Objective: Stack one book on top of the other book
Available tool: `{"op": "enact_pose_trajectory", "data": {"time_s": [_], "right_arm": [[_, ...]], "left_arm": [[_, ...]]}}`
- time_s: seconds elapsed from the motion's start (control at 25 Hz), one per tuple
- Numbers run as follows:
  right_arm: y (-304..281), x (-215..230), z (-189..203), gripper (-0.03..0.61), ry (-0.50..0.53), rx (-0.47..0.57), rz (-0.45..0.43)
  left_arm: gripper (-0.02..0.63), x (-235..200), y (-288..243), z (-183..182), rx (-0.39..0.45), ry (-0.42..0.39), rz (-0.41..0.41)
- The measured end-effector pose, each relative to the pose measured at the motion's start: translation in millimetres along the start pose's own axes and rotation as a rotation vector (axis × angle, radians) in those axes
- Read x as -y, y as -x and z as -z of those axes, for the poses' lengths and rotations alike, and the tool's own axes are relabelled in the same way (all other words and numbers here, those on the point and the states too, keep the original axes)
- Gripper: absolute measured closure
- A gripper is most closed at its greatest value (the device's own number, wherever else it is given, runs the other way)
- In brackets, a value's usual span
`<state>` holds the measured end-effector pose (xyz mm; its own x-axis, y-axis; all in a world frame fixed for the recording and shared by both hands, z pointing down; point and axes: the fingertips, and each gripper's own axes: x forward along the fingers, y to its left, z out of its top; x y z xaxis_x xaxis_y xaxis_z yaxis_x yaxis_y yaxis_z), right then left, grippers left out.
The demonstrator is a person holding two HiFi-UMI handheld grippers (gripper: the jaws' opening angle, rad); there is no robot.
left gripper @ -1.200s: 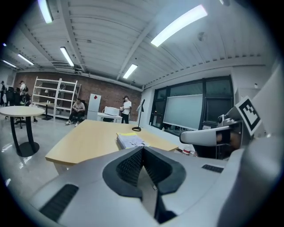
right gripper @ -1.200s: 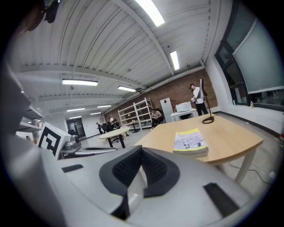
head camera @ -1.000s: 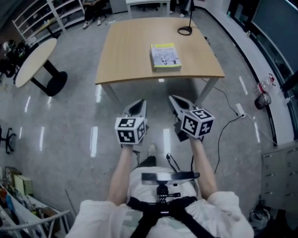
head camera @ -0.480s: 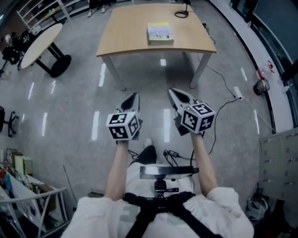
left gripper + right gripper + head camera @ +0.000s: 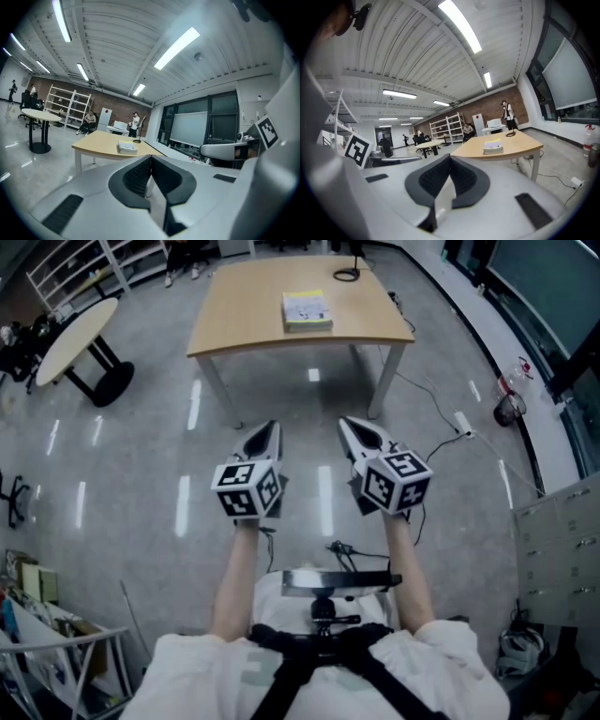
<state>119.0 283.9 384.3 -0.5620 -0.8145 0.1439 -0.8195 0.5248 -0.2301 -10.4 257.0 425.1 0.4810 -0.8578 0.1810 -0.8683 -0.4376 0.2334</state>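
The books (image 5: 307, 310) lie as one pile, a white and yellow cover on top, near the front of the wooden table (image 5: 244, 320); they also show as a small pile of books (image 5: 127, 148) and books (image 5: 493, 146) in the gripper views. My left gripper (image 5: 272, 427) and right gripper (image 5: 345, 424) are both shut and empty. They hang side by side over the floor, well short of the table and pointing toward it.
A black cable coil (image 5: 346, 275) lies at the table's far side. A round table (image 5: 70, 338) stands at the left, shelving (image 5: 89, 263) behind it. A cord and power strip (image 5: 462, 424) trail over the floor at the right. People (image 5: 89, 121) sit and stand far back.
The person has backed away from the table: it and the books have shrunk toward the top of the head view. Both grippers stayed shut and empty.
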Motion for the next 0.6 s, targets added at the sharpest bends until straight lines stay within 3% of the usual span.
{"op": "enact_pose_trajectory", "data": {"time_s": [0.24, 0.6], "right_arm": [[1.5, -25.8, 7.8, 0.581, -0.017, 0.009, 0.007], [-6.0, -42.7, 17.9, 0.581, -0.038, 0.002, 0.024]], "left_arm": [[0.595, -7.9, 25.0, -21.2, 0.054, -0.011, 0.000], [0.595, -17.3, 34.6, -27.2, 0.050, -0.049, 0.008]]}}
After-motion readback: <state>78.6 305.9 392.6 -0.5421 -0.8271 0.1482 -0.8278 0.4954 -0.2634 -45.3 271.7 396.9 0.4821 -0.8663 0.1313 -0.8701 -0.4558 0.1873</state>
